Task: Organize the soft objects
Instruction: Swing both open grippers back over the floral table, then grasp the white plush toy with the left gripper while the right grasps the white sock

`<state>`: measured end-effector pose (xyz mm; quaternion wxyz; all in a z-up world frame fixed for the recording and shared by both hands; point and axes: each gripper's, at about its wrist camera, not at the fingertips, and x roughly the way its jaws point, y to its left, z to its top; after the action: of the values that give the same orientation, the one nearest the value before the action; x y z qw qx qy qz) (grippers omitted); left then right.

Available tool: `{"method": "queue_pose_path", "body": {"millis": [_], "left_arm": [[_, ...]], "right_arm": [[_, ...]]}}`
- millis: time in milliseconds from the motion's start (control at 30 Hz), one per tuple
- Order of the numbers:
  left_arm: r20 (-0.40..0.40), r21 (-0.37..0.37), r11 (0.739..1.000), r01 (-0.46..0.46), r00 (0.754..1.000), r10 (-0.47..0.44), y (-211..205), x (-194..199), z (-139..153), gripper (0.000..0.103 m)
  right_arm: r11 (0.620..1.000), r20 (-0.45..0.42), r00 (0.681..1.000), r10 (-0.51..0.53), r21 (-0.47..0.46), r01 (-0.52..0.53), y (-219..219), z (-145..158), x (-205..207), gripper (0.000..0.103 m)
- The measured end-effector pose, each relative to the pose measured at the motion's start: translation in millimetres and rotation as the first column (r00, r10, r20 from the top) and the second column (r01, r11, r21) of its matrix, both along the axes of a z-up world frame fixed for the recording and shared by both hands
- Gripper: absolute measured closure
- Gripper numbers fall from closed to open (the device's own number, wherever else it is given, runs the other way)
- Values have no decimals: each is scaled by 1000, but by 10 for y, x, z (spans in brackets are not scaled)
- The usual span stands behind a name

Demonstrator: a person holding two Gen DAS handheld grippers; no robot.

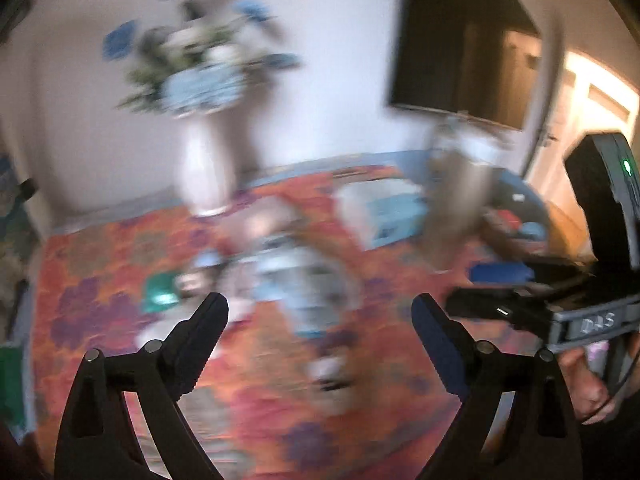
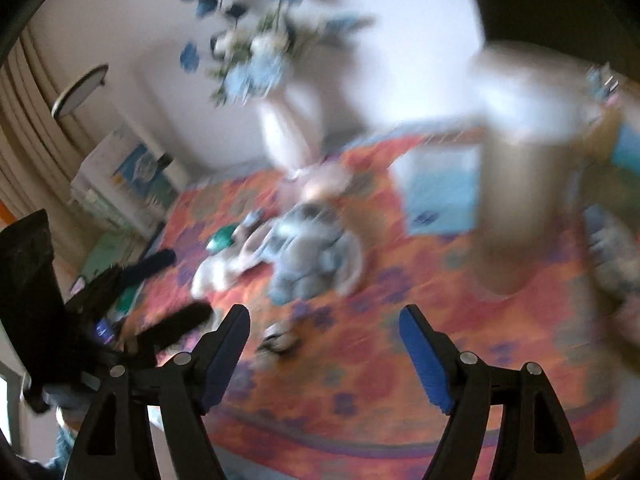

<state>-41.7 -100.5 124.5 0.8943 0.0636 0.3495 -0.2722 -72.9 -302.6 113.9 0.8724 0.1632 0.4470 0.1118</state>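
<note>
Orange-red rug (image 1: 100, 264) with purple flower motifs and a pale blue border; covers most of the floor in both views.
Tall white vase (image 1: 204, 168), upright at the rug's far edge by the wall, holding blue and white flowers (image 1: 200, 60) with green leaves.
Dark flat screen (image 1: 464, 52), mounted on the white wall, right of the vase.
Light blue and white box (image 2: 440, 188), on the rug near its far edge; markings too blurred to read.
Beige curtain (image 2: 24, 112), hanging at the left in the right wrist view.
White carton with blue print (image 2: 132, 172), against the wall beside the curtain.
Round dark-rimmed object (image 2: 80, 88), above the carton; type unclear.
</note>
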Motion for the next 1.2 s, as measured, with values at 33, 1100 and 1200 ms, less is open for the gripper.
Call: {"method": "queue_pose_path", "body": {"millis": [33, 1100, 1200], "left_arm": [[-4, 16, 999, -28, 1000, 28, 167, 88, -41, 10], [-291, 47, 995, 86, 954, -69, 634, 712, -855, 11], [-296, 106, 992, 73, 954, -39, 577, 802, -966, 12]], "right_arm": [[1000, -29, 999, 15, 13, -15, 71, -87, 49, 27], [943, -198, 980, 22, -321, -86, 1170, -959, 449, 35], [948, -194, 981, 17, -310, -78, 1087, -946, 389, 35]]}}
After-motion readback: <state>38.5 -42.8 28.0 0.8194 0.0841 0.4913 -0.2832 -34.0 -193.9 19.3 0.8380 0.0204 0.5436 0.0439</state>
